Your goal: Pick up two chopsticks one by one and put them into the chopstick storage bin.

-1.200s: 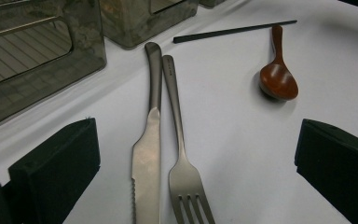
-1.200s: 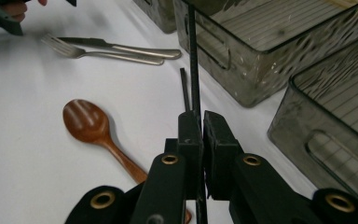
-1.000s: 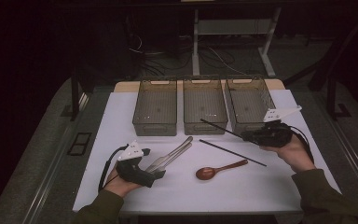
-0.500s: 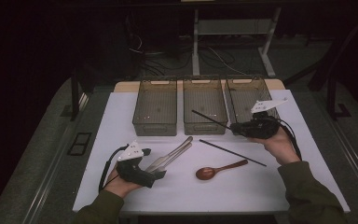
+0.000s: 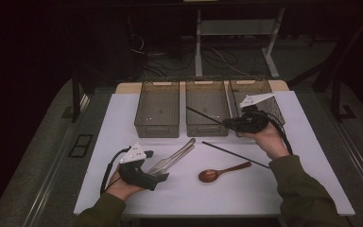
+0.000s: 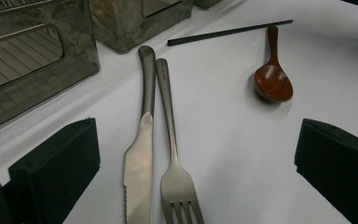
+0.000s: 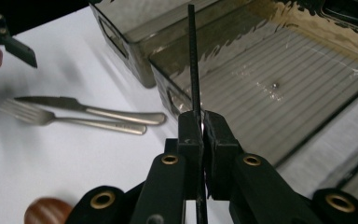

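My right gripper (image 5: pixel 227 123) (image 7: pixel 201 122) is shut on a thin black chopstick (image 5: pixel 203 116) (image 7: pixel 193 56), held in the air over the middle bin (image 5: pixel 207 101) (image 7: pixel 279 79). The stick points left and away. A second black chopstick (image 5: pixel 234 154) (image 6: pixel 228 32) lies on the white table (image 5: pixel 288 189). A metal knife (image 5: pixel 170 158) (image 6: pixel 142 154) and fork (image 5: pixel 182 151) (image 6: pixel 172 154) lie side by side ahead of my left gripper (image 5: pixel 163 176) (image 6: pixel 196 172), which rests open on the table with the cutlery between its jaws, untouched. A brown wooden spoon (image 5: pixel 220 172) (image 6: pixel 272 79) lies nearby.
Three smoky clear bins stand in a row at the table's far side: the left bin (image 5: pixel 157 109), the middle one and the right bin (image 5: pixel 260 94). All look empty. Beyond the table are a dark floor, cables and a metal stand (image 5: pixel 236 28).
My right hand has carried the chopstick left and a little away, from above the right bin's front to the middle bin. The left hand has stayed put.
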{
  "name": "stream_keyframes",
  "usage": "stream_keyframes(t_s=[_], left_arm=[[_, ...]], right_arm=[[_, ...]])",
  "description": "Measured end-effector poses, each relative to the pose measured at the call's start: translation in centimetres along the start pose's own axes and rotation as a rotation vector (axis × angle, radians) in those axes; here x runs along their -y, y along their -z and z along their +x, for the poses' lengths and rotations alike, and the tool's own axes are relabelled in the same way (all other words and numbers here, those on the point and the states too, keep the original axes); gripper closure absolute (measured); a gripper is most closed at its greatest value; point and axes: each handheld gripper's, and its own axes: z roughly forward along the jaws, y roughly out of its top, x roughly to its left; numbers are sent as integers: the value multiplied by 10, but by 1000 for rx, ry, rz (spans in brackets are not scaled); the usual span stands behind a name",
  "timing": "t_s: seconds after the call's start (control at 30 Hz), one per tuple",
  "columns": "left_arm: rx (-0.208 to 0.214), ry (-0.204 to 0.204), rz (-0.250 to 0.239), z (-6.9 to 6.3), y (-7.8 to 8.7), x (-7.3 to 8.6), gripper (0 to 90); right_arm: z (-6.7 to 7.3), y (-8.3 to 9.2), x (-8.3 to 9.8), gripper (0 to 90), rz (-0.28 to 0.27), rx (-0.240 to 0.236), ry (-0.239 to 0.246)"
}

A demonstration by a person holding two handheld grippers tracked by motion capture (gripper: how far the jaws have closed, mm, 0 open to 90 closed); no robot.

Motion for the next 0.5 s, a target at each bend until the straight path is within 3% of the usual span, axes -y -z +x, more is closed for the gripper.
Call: stream_keyframes(t_s=[0.5], left_arm=[[5,-2,-3,-1,0,-1,0]], right_arm=[[10,-34,-35,864,32,31,17]])
